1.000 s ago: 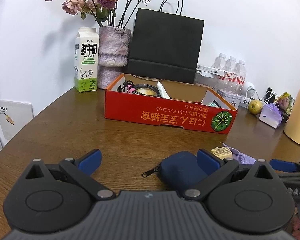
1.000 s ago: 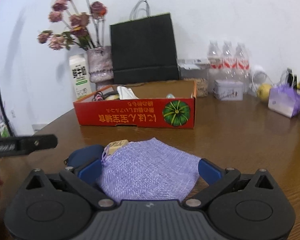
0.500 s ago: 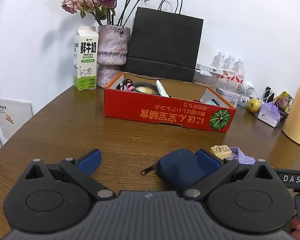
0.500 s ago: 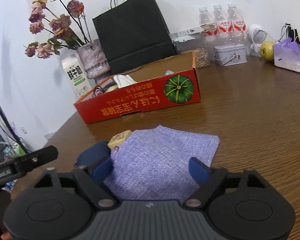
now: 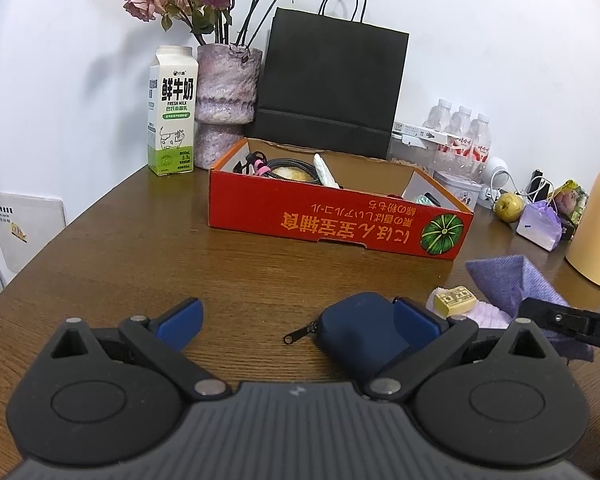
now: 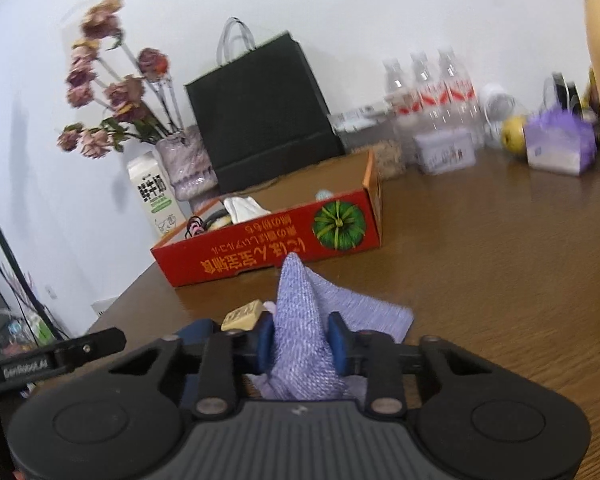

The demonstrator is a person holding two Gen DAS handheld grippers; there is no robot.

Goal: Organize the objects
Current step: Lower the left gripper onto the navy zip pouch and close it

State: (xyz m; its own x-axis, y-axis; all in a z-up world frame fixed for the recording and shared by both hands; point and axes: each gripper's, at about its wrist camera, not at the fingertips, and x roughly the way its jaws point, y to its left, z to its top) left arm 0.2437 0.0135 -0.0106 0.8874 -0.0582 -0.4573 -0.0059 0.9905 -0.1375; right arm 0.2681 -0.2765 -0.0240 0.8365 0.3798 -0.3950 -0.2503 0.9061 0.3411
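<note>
Purple cloth (image 6: 304, 332), low centre of the right view, was clenched in the right tongs (image 6: 302, 342). Left tongs (image 5: 296, 320) stood released beside the navy pouch (image 5: 356, 328); both items remained outside the red box (image 5: 332, 216).

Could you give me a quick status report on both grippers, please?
Right gripper shut on purple cloth pouch, bunched upward. Left gripper open, navy zip case beside its right finger. Path to red box clear.

Home: table (image 5: 120, 264) (vase (image 5: 226, 92), milk carton (image 5: 172, 112)).
</note>
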